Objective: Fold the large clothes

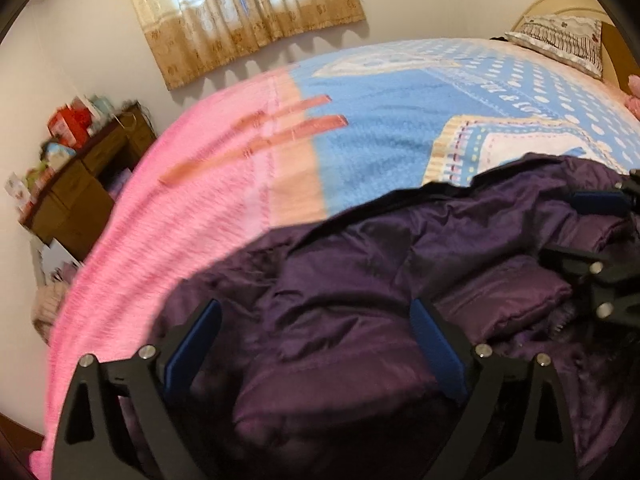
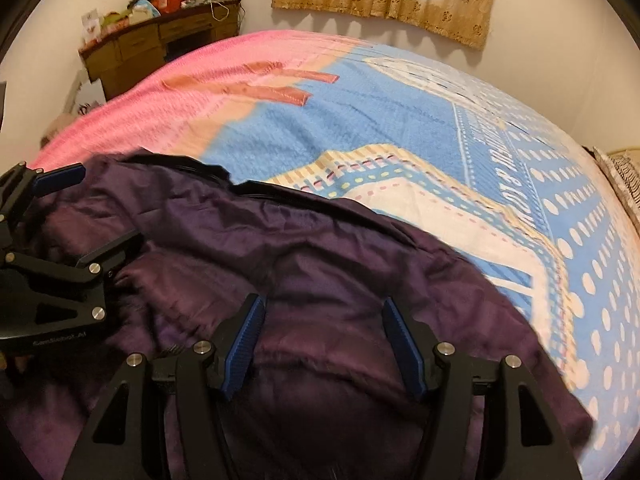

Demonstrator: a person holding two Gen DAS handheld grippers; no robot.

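**Purple coat bunched at the bed's near edge, both grippers spread above it**

The purple coat (image 1: 360, 280) lies crumpled along the near edge of the bed (image 1: 380, 128), a dark zipper band running along its far side. Beyond it the bed stays open right across to the far edge under the curtain (image 1: 248, 20) — pink blanket (image 1: 168, 200) toward the foot, blue dotted quilt (image 2: 580, 240) toward the pillow (image 1: 560, 40).

The coat is shiny, quilted and puffy, creased in soft folds; the pink blanket looks fuzzy, the quilt flat and printed.

The left gripper (image 1: 316, 344) hangs over the coat with its jaws spread wide, the blue ribbed pads clear of the cloth. The right gripper (image 2: 324, 340) hovers likewise, jaws parted, pinching nothing.

White lettering runs along the quilt's blue band, too distorted to read. Faint print on the left gripper's black body cannot be read with certainty. A cluttered wooden desk (image 2: 160, 40) stands past the foot corner.
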